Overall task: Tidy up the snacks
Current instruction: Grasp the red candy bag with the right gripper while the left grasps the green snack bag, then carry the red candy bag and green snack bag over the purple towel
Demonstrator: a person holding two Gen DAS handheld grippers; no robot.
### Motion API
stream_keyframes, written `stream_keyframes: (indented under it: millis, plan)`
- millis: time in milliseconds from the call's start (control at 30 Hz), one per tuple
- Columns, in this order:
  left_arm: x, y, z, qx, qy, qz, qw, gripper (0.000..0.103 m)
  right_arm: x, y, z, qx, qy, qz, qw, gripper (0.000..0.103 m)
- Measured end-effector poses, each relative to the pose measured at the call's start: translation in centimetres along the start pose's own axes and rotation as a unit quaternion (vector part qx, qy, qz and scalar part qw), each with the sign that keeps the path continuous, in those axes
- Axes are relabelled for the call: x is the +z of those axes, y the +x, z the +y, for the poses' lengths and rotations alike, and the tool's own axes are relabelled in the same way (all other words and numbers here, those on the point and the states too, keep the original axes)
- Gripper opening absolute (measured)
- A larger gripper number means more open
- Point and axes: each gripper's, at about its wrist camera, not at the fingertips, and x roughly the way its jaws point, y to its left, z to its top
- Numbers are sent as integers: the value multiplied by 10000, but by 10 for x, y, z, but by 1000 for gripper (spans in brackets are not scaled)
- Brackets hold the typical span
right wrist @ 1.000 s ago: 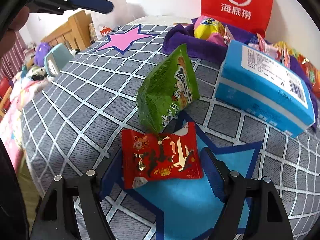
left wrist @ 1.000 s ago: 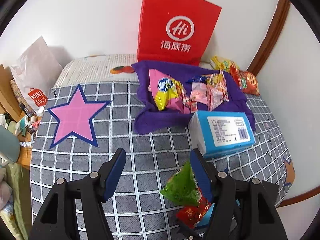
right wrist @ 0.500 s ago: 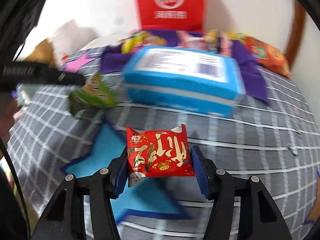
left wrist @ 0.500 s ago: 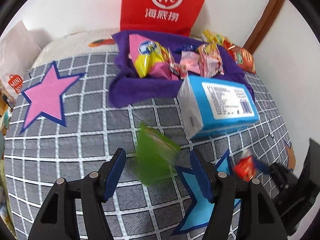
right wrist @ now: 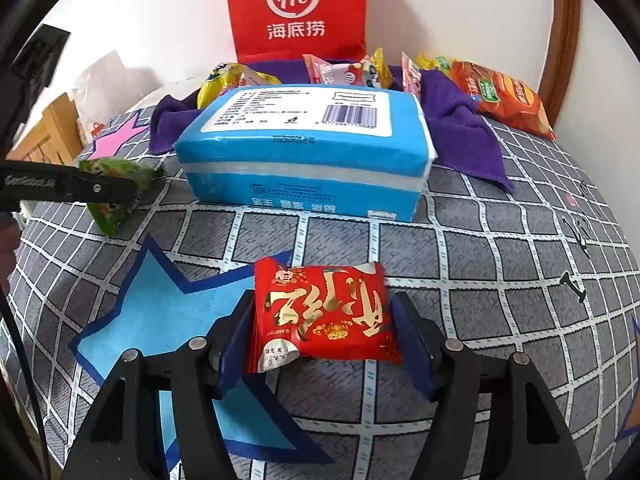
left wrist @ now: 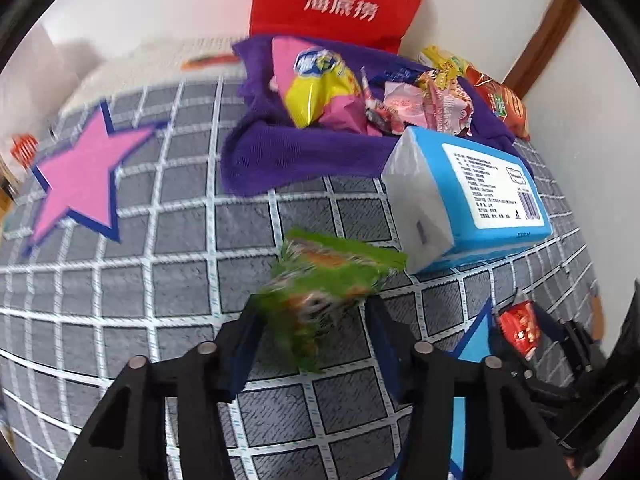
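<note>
Grey checked bedding (right wrist: 500, 248) carries one blue tissue pack (right wrist: 304, 148), lying crosswise before one red paper bag (right wrist: 296, 8). Left gripper (left wrist: 316, 320) fingers are closing on one green snack packet (left wrist: 324, 284), tilted, its long axis slanting. Right gripper (right wrist: 320, 332) fingers are spreading beside one red snack packet (right wrist: 320, 312), lying crosswise between them.

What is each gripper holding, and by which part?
The left gripper, closing, has the green snack packet by its lower end. The right gripper, opening, has the red snack packet by its sides.

Checked bedspread (right wrist: 500, 248) (tissue pack (right wrist: 304, 156); purple cloth (right wrist: 460, 136))
</note>
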Motion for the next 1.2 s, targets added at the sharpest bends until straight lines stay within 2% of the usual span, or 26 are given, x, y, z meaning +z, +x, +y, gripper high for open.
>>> stream_keyframes:
  millis: [200, 367, 533, 733, 967, 1200]
  plan:
    - [0, 7, 0, -108, 18, 32, 9999, 32, 1, 0, -5, 208, 127, -39, 9997, 71]
    - [3, 6, -6, -74, 113, -33, 9999, 30, 0, 0, -7, 264, 199, -55, 9994, 69]
    - [7, -1, -4, -130, 124, -117, 9998, 26, 3, -1, -7, 153, 123, 69, 9998, 61]
    - [16, -16, 0, -127, 98, -279, 9995, 26, 9, -11, -16, 304, 259, 206, 9990, 59]
    - [28, -41, -4, -90, 136, -544, 9984, 26, 27, -39, -32, 593, 464, -122, 9971, 59]
    - [49, -69, -18, -89, 225, -891, 9957, 26, 59, -66, -48, 411, 487, -529, 9966, 59]
